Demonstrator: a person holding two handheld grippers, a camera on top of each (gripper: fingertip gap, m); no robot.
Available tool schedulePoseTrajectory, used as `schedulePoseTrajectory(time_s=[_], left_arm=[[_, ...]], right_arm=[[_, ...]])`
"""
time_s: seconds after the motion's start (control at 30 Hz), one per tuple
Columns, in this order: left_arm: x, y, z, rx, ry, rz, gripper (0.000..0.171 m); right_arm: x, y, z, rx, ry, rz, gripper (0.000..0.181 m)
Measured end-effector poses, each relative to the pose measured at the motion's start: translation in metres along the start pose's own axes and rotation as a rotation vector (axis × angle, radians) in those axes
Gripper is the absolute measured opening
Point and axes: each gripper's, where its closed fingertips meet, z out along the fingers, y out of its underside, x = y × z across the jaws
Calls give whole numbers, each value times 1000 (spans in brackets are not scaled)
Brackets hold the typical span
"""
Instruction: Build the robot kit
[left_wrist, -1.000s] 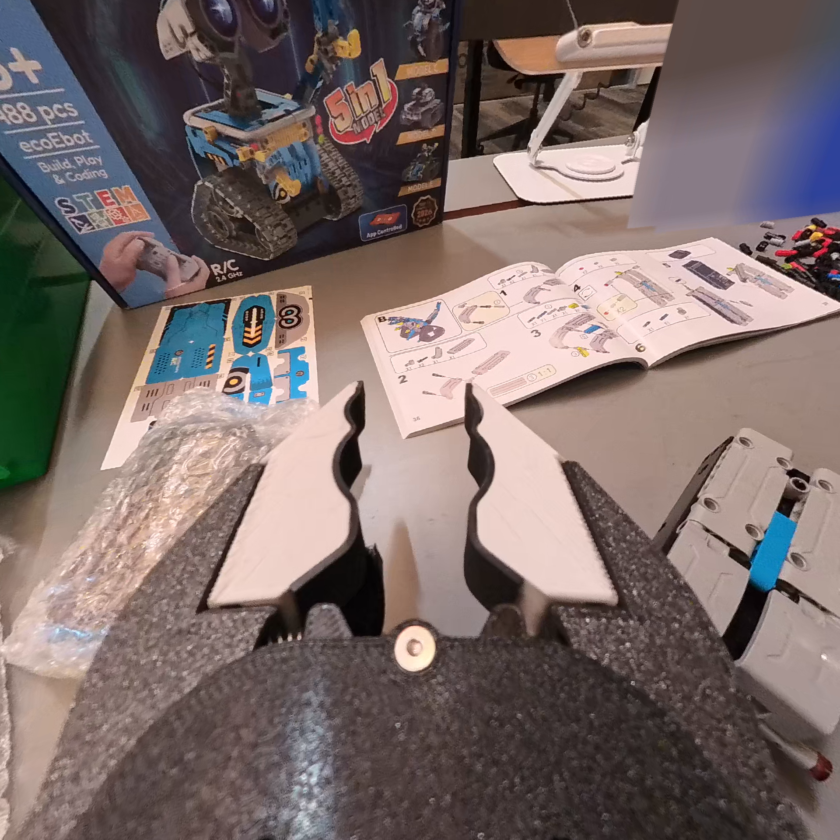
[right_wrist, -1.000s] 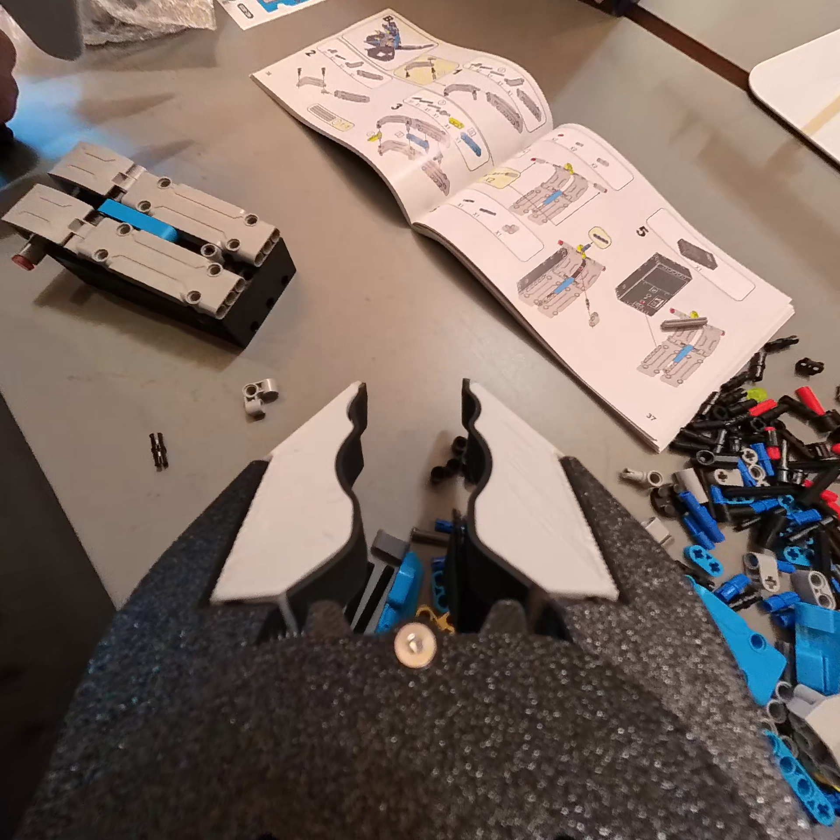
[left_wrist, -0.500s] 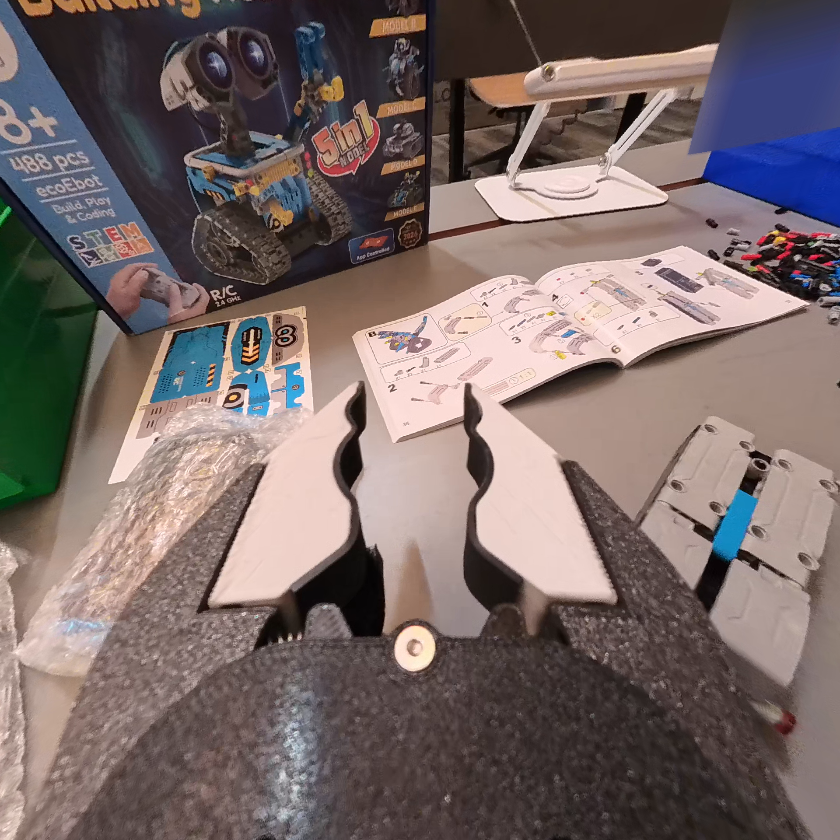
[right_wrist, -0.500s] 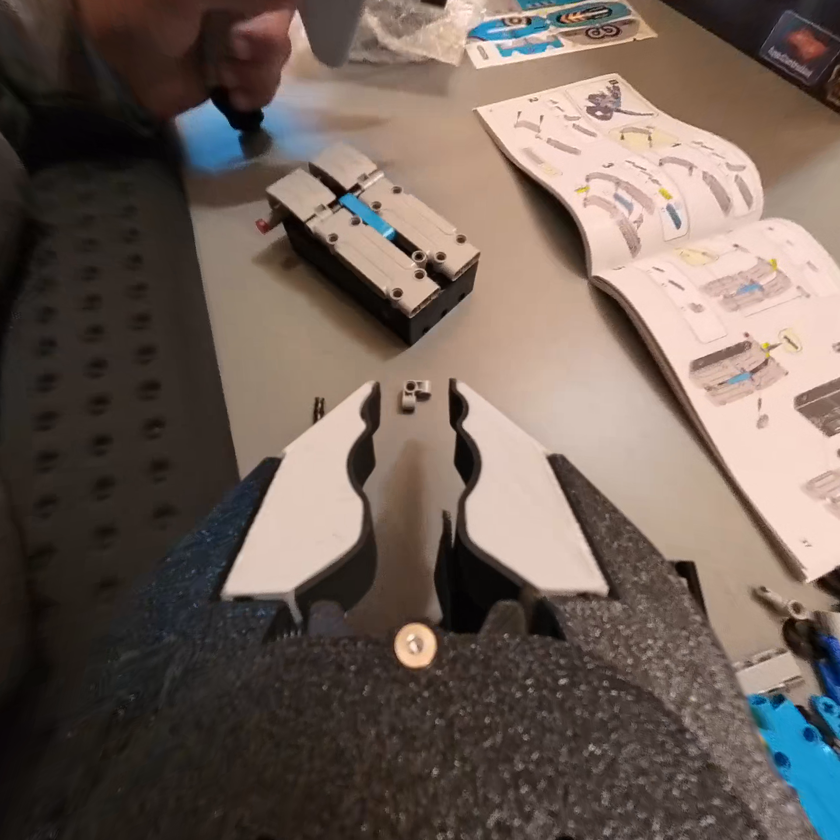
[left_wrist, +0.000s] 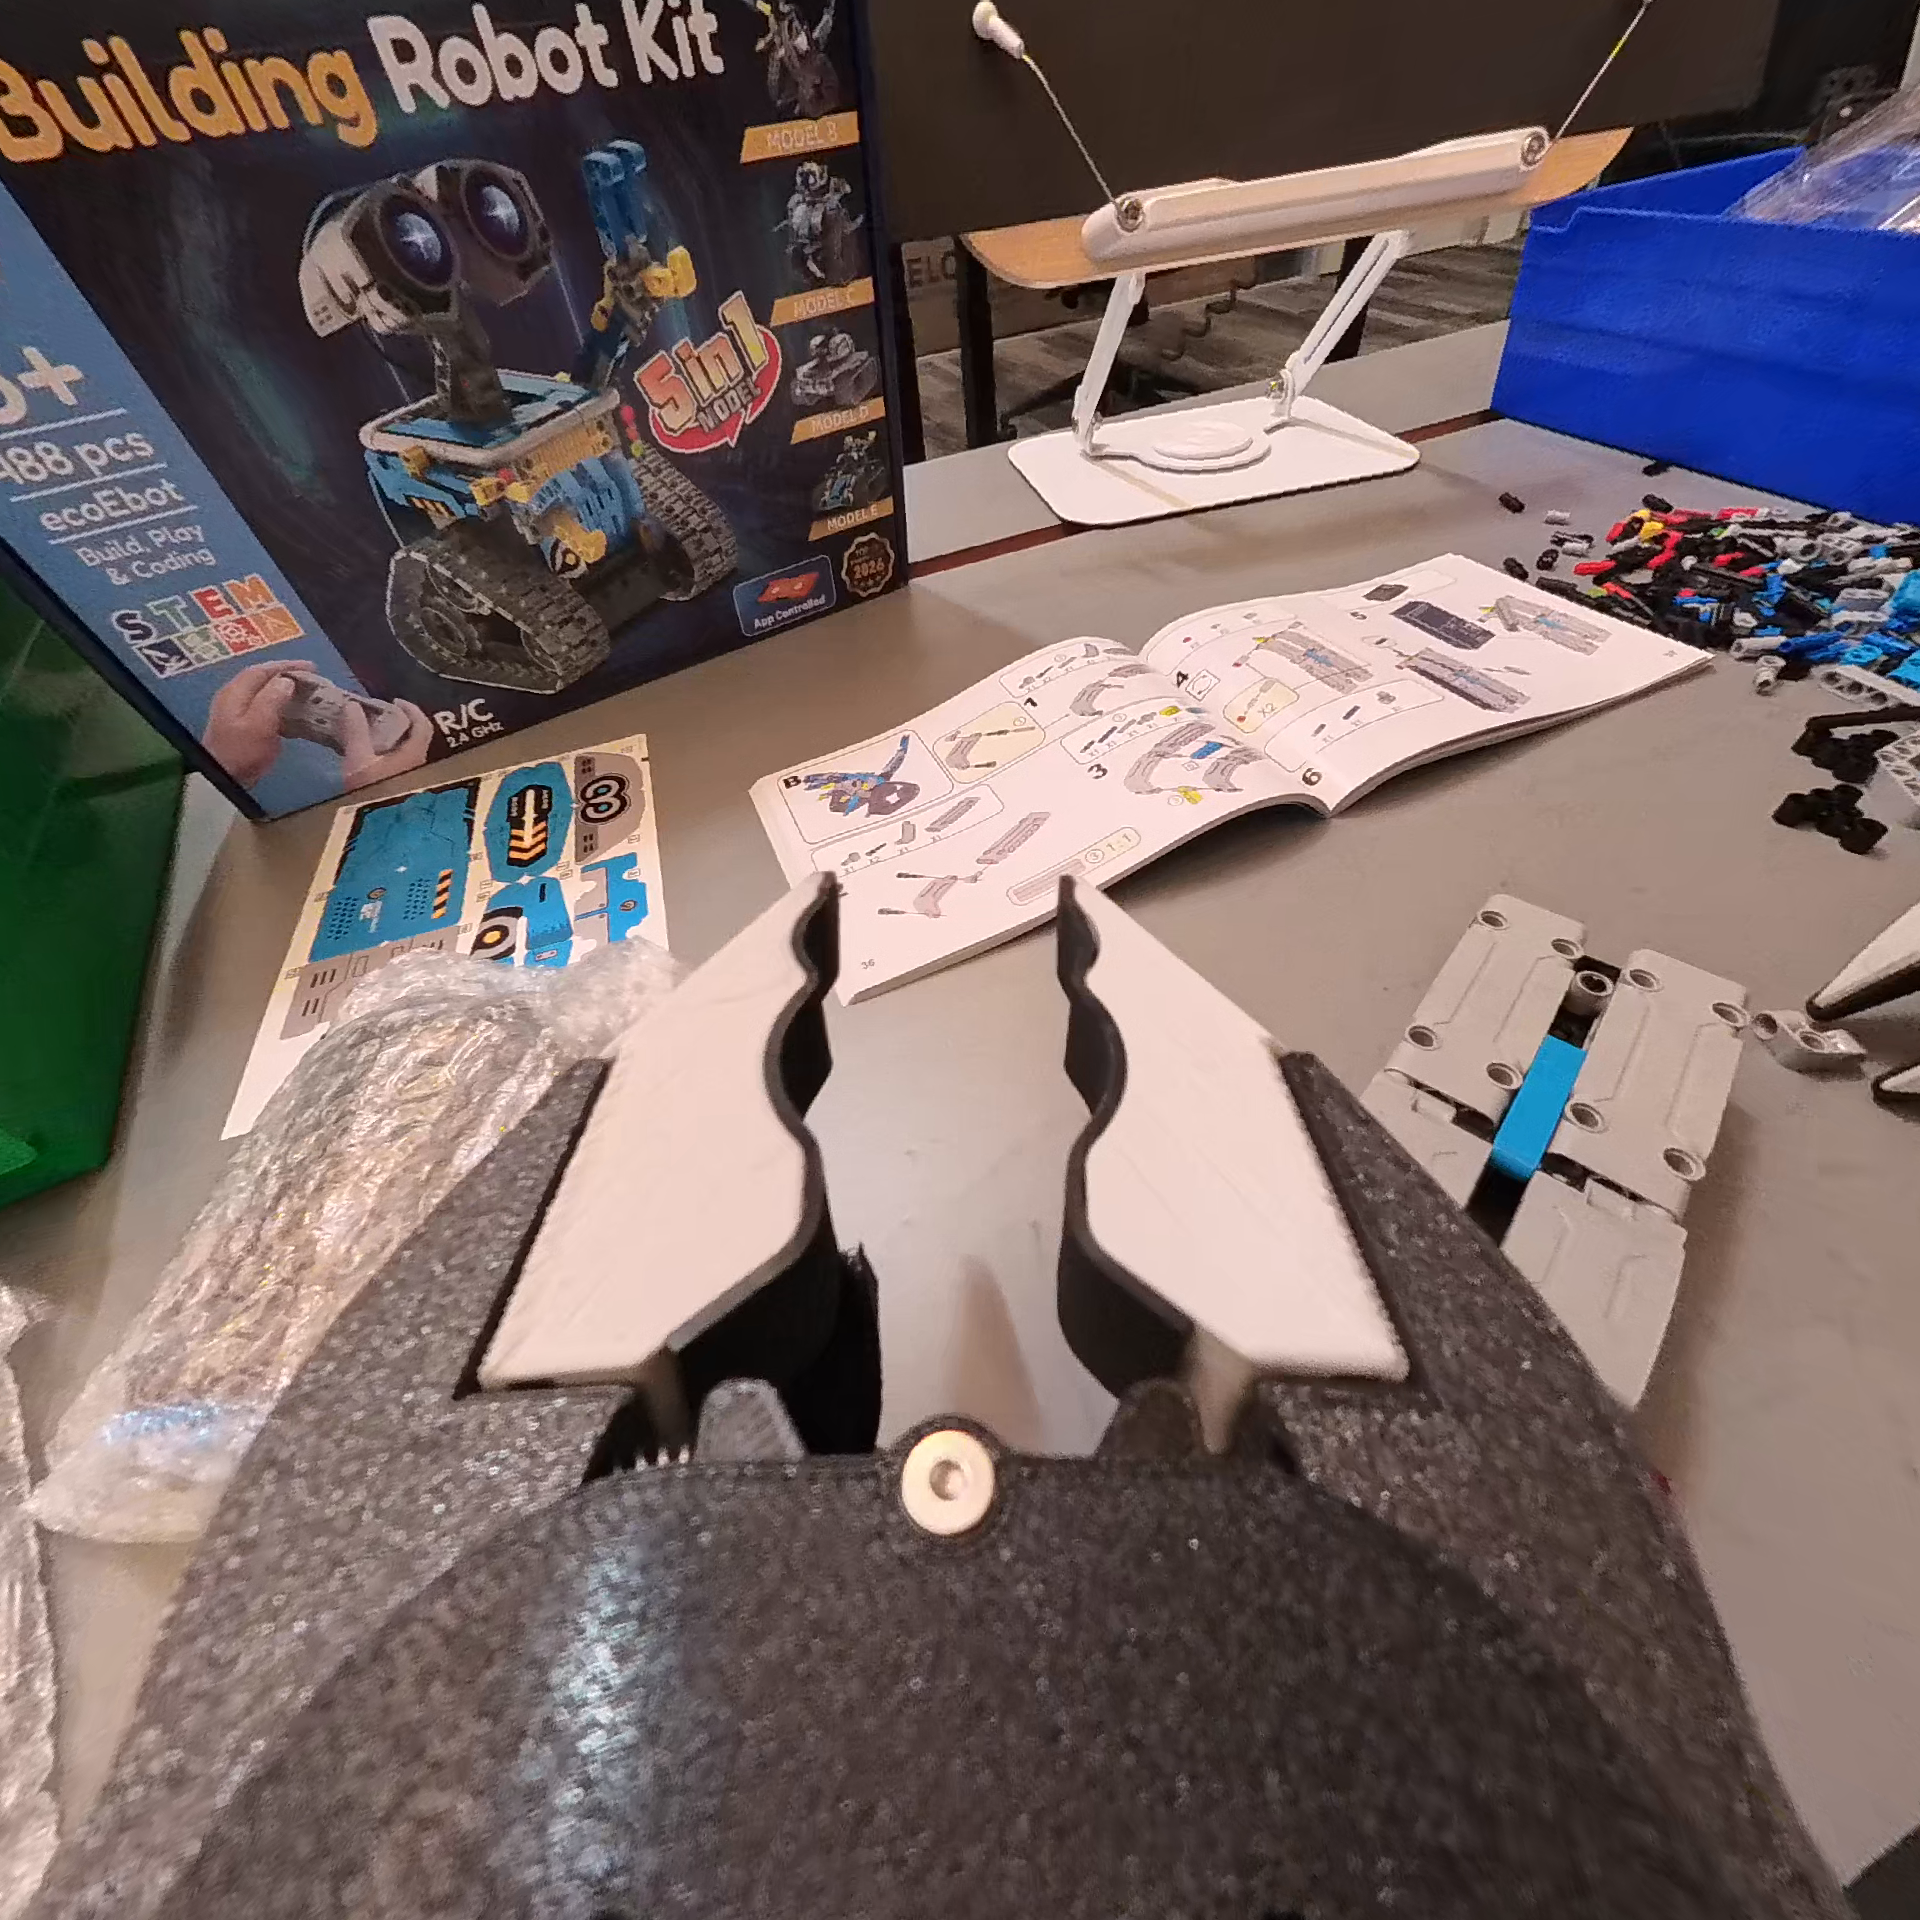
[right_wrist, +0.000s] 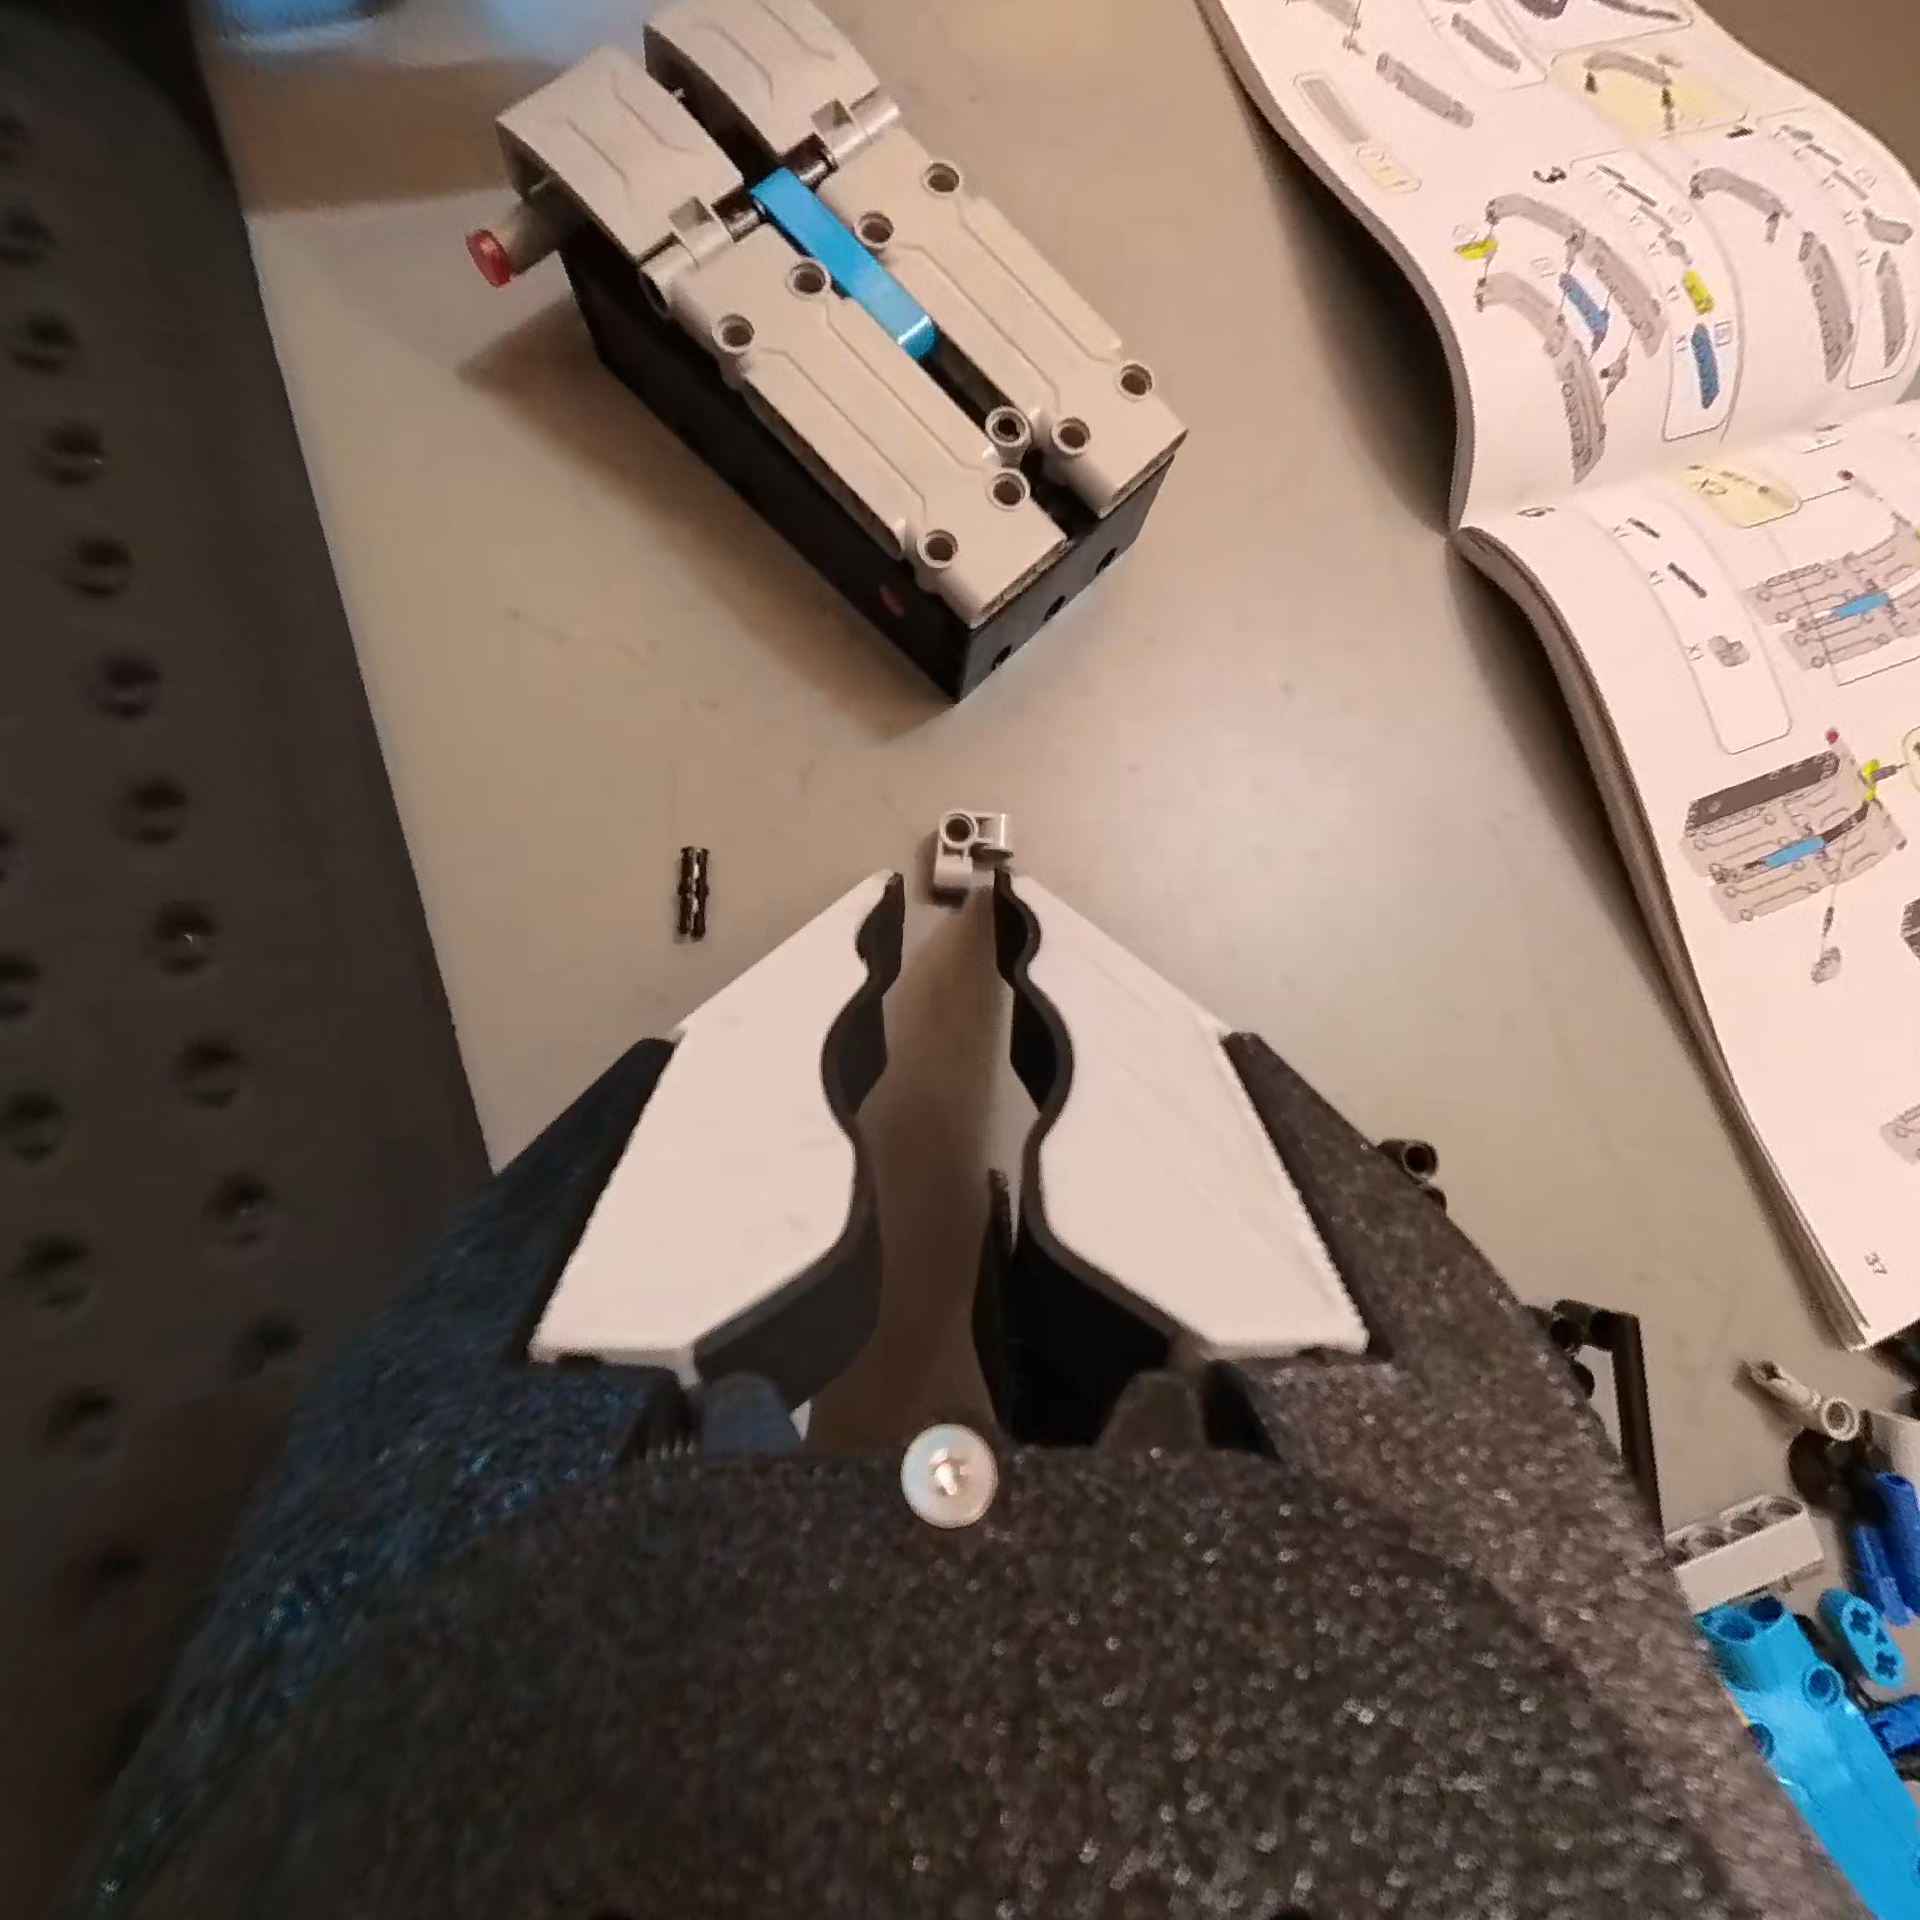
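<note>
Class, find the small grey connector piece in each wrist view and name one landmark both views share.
Left wrist view: small grey connector piece lies at the right edge, beside the right tongs' tips.
Right wrist view: the connector lies centre, just ahead of those tongs, touching the right tip.
Shared landmark: grey block assembly with blue strip.

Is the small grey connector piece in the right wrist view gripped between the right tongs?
No: the small grey connector lies on the table just beyond the tips of the open right tongs.
</note>
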Motion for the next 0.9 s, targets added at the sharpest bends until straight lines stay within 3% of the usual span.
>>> schedulePoseTrajectory(time_s=[0.27, 0.4, 0.5, 0.67, 0.9], left_arm=[[6, 1, 1, -3, 24, 8, 41], [9, -5, 0, 26, 68, -69, 41], [16, -14, -4, 69, 135, -156, 42], [55, -40, -20, 130, 397, -418, 42], [159, -39, -46, -91, 841, -494, 41]], right_arm=[[-2, -2, 3, -3, -28, 19, 9], [-4, -2, 3, -1, -49, 40, 6], [5, -2, -1, 1, 16, 14, 6], [16, -33, -29, 167, 169, -72, 6], [-4, -86, -64, 389, 358, -239, 6]])
